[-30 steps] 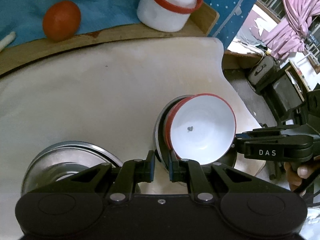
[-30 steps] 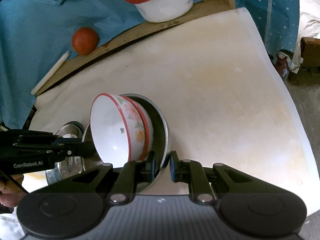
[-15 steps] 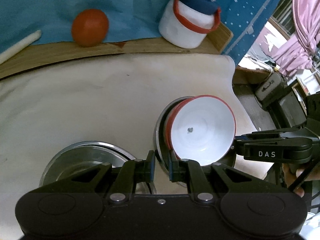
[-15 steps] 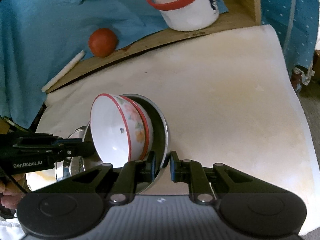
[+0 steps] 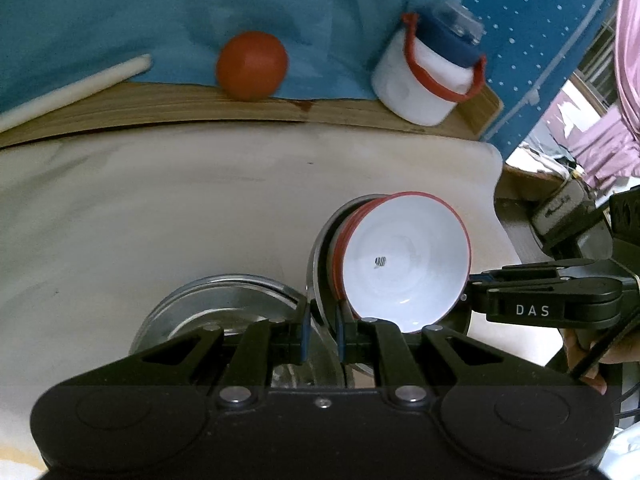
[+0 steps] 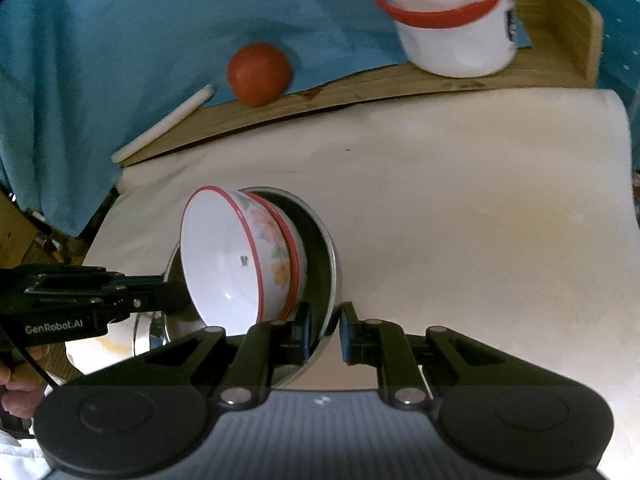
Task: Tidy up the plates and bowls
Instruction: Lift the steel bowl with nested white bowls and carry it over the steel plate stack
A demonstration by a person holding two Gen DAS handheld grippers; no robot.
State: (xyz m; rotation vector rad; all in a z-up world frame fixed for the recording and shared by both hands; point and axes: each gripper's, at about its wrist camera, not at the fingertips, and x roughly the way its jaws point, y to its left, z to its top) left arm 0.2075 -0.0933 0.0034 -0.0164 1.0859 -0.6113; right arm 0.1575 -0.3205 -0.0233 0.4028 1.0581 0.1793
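Two nested white bowls with red rims (image 5: 404,264) (image 6: 240,260) sit in a steel plate (image 5: 320,248) (image 6: 320,248). My left gripper (image 5: 322,334) is shut on one side of the plate's rim. My right gripper (image 6: 325,330) is shut on the opposite side of the rim. Together they hold the stack above the cream table (image 5: 160,208) (image 6: 460,220). A steel bowl (image 5: 224,308) (image 6: 152,332) rests on the table under the left gripper.
At the table's back stand a wooden board (image 5: 200,108) (image 6: 360,88), a red tomato (image 5: 252,66) (image 6: 259,74), a white container with a red handle (image 5: 432,76) (image 6: 452,28) and a white stick (image 5: 72,88) (image 6: 164,128). Blue cloth hangs behind. The table's right edge (image 5: 504,216) is near.
Both grippers have lifted the plate with the bowls and tilted back, so more of the table's back shows. The steel bowl has stayed on the table.
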